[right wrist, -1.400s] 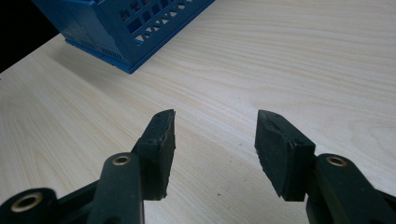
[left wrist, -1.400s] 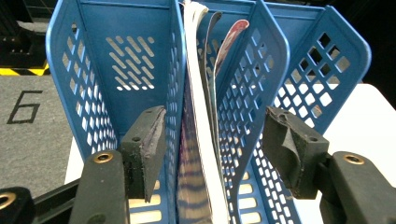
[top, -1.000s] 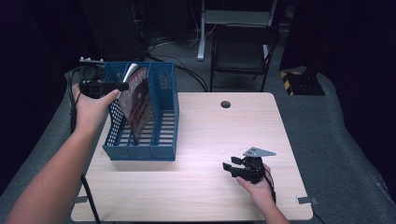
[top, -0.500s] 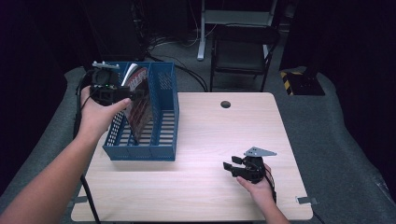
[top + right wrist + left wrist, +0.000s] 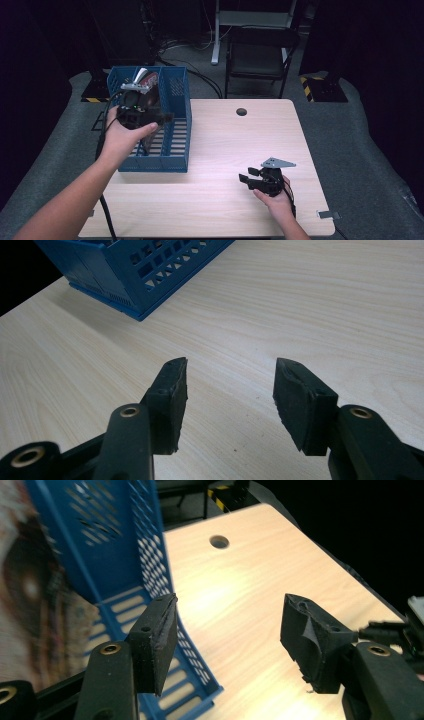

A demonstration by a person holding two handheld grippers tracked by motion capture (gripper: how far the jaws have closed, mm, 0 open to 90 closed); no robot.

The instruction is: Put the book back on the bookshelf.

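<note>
A blue slotted basket (image 5: 181, 131) stands on the left part of the wooden table (image 5: 235, 145). A patterned book (image 5: 150, 79) stands upright inside it, mostly hidden by my left hand. My left gripper (image 5: 168, 119) hovers over the basket, pointing right, open and holding nothing. In the left gripper view the open left gripper (image 5: 227, 617) frames bare table, with the basket wall (image 5: 147, 550) and the book (image 5: 30, 595) at the left. My right gripper (image 5: 245, 179) rests low near the table's front right, open; between the right gripper (image 5: 230, 377) jaws lies only wood, the basket (image 5: 135, 270) beyond.
A round cable hole (image 5: 241, 111) sits near the table's back edge. A dark chair (image 5: 260, 55) and a desk frame stand behind the table. Cables trail on the grey floor at the back left. The other gripper (image 5: 412, 625) shows at the right edge of the left gripper view.
My left gripper has moved from the basket's back left corner to the right and nearer, over the basket, and now covers much of the book. The right gripper has stayed put.
</note>
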